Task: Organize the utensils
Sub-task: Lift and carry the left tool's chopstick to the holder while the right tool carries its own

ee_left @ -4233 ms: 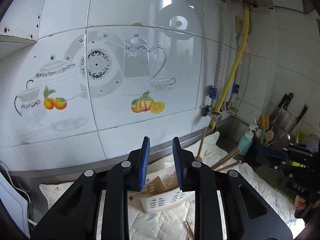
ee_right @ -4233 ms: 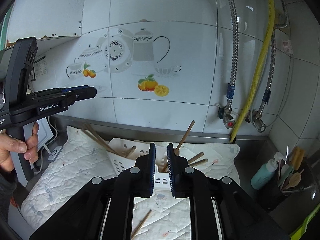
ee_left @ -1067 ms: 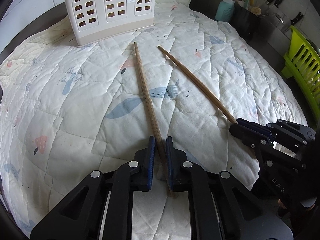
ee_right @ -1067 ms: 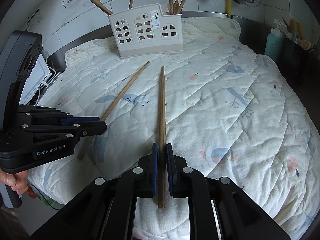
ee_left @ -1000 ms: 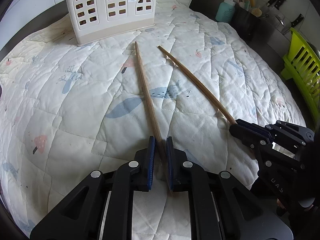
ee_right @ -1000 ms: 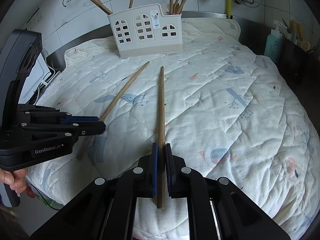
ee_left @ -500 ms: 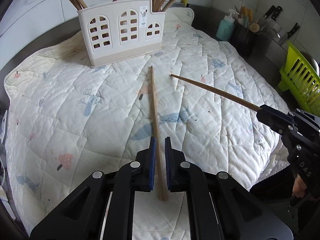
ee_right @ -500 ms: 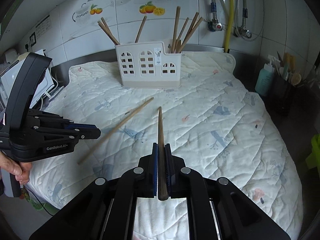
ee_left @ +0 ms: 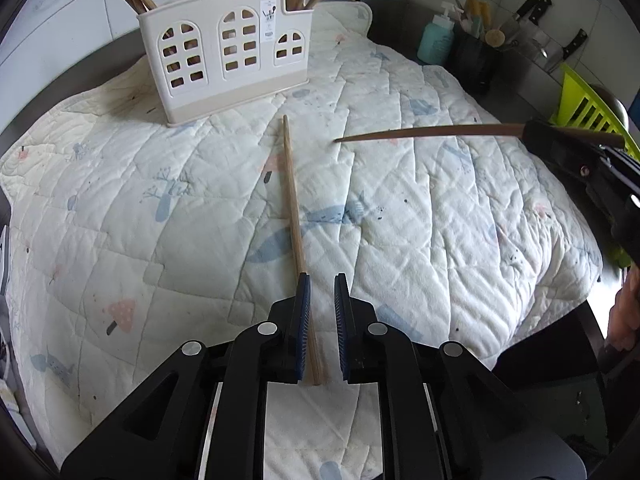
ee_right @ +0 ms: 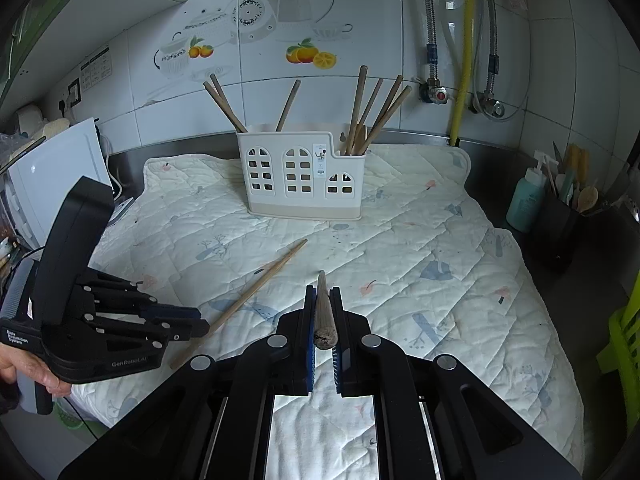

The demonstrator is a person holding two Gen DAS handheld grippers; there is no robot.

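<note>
White wall tiles (ee_right: pixel 360 8) printed with teapots and fruit back a dark steel counter (ee_right: pixel 560 280), and most of the counter lies under a quilted mat (ee_left: pixel 120 184) with pale blue and pink prints. At the far left of the right wrist view a person's hand (ee_right: pixel 28 372) grips the left gripper (ee_left: pixel 320 292), which points steeply down at the mat. Its jaws are opening, and a wooden chopstick (ee_left: pixel 294 216) lies between them, close against the left pad with a gap to the right pad, its near end on the mat under the fingers and its tip aimed ahead toward the holder. Straight beyond both grippers, at the back of the mat, stands a cream utensil holder (ee_right: pixel 304 176) with arched cut-out windows; wooden chopsticks lean out of its left, middle and right compartments. To the right, the right gripper (ee_right: pixel 323 296) is clamped tight on a second chopstick (ee_right: pixel 323 312), which is held clear above the mat, its butt end facing the camera and its tip pointing forward at the holder. Farther right, off the mat, are a teal pump bottle (ee_right: pixel 528 196), a dark tool caddy (ee_right: pixel 560 224), knives (ee_left: pixel 540 20) and a lime-green rack (ee_left: pixel 588 108).
</note>
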